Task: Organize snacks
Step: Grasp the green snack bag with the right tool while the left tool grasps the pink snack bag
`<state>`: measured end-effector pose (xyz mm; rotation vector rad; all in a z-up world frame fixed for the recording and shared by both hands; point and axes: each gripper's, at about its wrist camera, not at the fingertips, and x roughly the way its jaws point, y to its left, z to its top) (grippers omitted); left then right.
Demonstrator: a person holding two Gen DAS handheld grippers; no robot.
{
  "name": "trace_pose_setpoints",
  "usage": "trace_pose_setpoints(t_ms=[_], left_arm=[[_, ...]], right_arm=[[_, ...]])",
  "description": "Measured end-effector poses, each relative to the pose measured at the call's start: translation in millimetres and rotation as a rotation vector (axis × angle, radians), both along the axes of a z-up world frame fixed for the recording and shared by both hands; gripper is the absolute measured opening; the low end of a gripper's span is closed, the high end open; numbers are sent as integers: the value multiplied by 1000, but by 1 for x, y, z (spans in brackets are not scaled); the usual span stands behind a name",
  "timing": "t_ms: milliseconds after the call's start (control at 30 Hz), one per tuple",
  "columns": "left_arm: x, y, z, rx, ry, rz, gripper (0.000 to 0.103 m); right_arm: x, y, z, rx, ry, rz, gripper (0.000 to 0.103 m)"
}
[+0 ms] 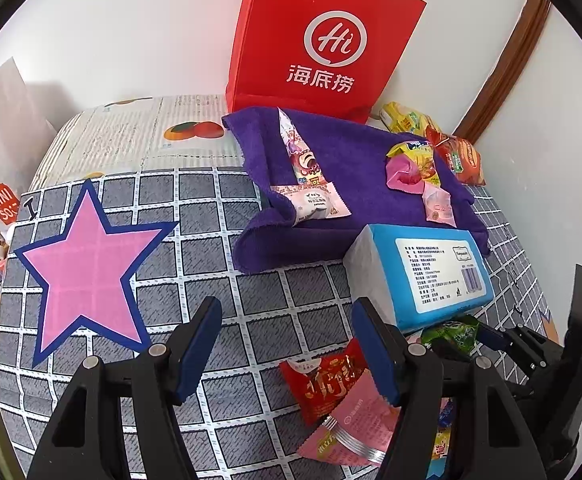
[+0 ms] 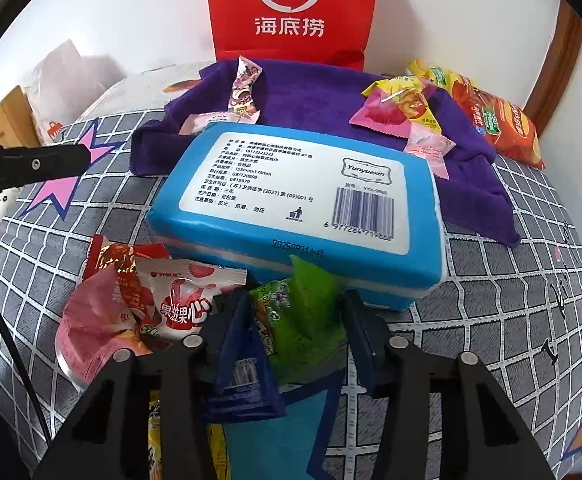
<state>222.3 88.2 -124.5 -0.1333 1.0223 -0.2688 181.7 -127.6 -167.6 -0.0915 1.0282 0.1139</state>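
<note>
From the left wrist, the left hand-held gripper [image 1: 287, 354] hangs half open and empty over the checked worktop [image 1: 227, 248]. From the right wrist, the right hand-held gripper [image 2: 297, 322] pinches a green snack packet [image 2: 303, 312] just before the blue tissue pack [image 2: 291, 196]; lift it straight up, clear of neighbouring wrappers.
</note>
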Motion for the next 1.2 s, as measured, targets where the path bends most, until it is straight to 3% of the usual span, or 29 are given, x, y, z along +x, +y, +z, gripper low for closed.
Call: trace_pose_setpoints(t_ms=[267, 867, 1200], left_arm=[[-9, 1, 0, 5, 0, 10, 65], [-37, 0, -1, 27, 11, 40, 65], [-45, -9, -5, 44, 27, 52, 65]], right_arm=[[-8, -9, 6, 21, -12, 2, 35], [-33, -51, 24, 97, -55, -48, 34], [-43, -84, 11, 109, -33, -99, 35]])
